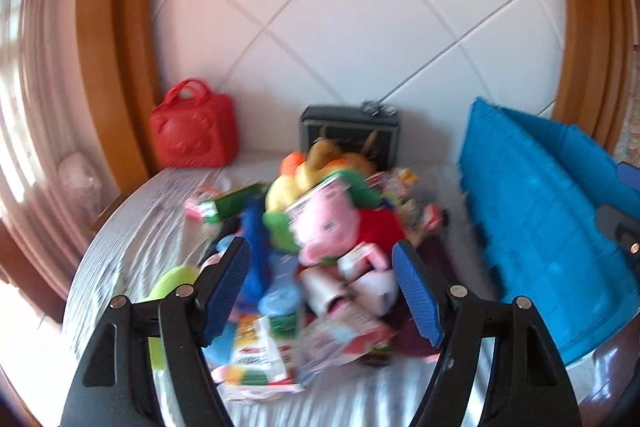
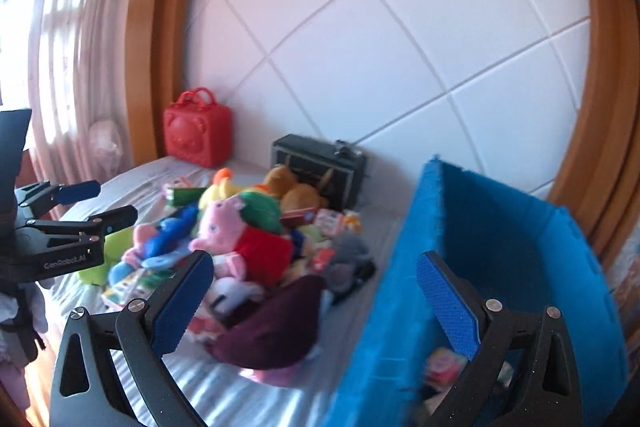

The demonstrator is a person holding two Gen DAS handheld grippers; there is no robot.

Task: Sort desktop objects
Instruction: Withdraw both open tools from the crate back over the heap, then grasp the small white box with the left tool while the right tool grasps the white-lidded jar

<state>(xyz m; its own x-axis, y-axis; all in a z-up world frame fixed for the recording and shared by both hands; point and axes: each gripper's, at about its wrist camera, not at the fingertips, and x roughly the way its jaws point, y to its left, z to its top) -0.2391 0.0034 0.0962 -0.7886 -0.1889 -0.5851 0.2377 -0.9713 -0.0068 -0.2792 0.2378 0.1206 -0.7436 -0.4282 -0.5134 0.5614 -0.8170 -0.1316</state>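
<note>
A pile of toys and snack packets lies on a striped bed. A pink pig plush [image 1: 332,227] [image 2: 224,227] in a red dress tops it, with a blue plush [image 2: 168,231], a yellow duck plush [image 1: 292,183], a brown plush [image 2: 296,191] and a dark maroon cloth [image 2: 276,327]. My left gripper [image 1: 322,287] is open and empty, hovering over the near side of the pile; it also shows in the right wrist view [image 2: 100,203]. My right gripper [image 2: 316,303] is open and empty, straddling the left wall of a blue bin [image 2: 500,267] that holds a few packets [image 2: 444,367].
A red bear-faced bag [image 1: 194,127] [image 2: 198,131] and a dark box [image 1: 348,131] [image 2: 320,163] stand against the white padded wall. The blue bin [image 1: 540,239] stands right of the pile. Curtains hang at the left, beyond the bed edge.
</note>
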